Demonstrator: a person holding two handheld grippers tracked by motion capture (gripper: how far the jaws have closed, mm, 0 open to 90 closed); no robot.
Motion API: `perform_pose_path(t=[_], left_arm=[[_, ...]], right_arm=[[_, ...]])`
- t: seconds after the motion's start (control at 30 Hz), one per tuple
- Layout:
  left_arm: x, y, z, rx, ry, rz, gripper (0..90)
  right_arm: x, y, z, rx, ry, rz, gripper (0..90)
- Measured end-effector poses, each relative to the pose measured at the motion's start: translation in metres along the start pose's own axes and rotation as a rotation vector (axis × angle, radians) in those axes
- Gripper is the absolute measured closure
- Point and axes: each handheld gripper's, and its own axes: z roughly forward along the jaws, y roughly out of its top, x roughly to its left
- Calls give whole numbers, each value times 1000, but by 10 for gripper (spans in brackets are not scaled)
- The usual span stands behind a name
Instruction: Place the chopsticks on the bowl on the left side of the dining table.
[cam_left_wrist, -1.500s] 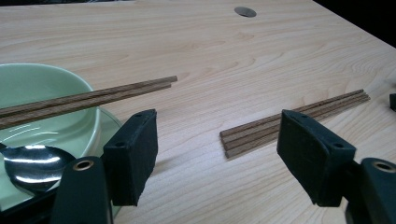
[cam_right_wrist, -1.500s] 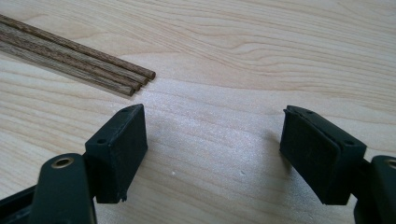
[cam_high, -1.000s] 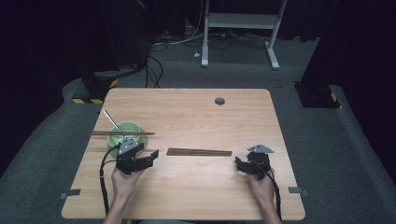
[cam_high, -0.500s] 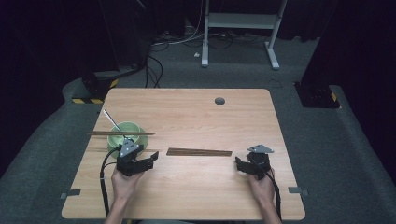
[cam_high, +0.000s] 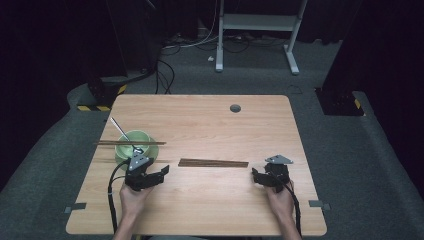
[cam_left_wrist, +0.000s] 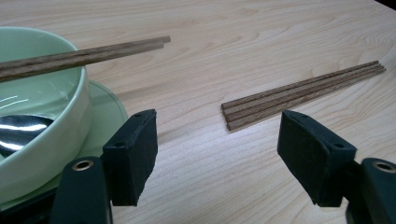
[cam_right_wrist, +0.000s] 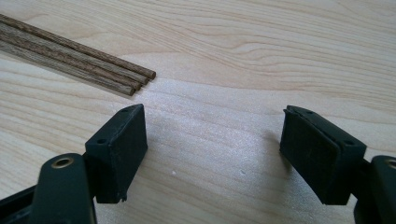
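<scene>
No readable text, label, brand or number appears anywhere. The one sign-like marking is yellow-and-black hazard striping (cam_high: 100, 107) on the floor beside the surface's (cam_high: 210, 125) far left corner, and it carries no words.

Bare tabletop (cam_high: 210, 195) between grippers; bowl (cam_high: 131, 145) crowding chopsticks' (cam_high: 213, 163) left.

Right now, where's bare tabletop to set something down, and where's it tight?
Free: the far half of the table around the grommet hole, the right side beyond the chopstick bundle, and the near strip between the left gripper and right gripper. Crowded: the left, where the bowl, with spoon and chopsticks across its rim, sits by the left gripper.
</scene>
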Motion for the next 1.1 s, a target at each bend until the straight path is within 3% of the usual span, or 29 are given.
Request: perform_pose_path(t=[0.57, 1.1], left_arm=[[6, -9, 7, 28, 42, 13, 293], [6, -16, 18, 62, 99, 58, 295]], right_arm=[[0, 0, 0, 0, 0, 0, 225], [0, 0, 0, 0, 0, 0, 225]])
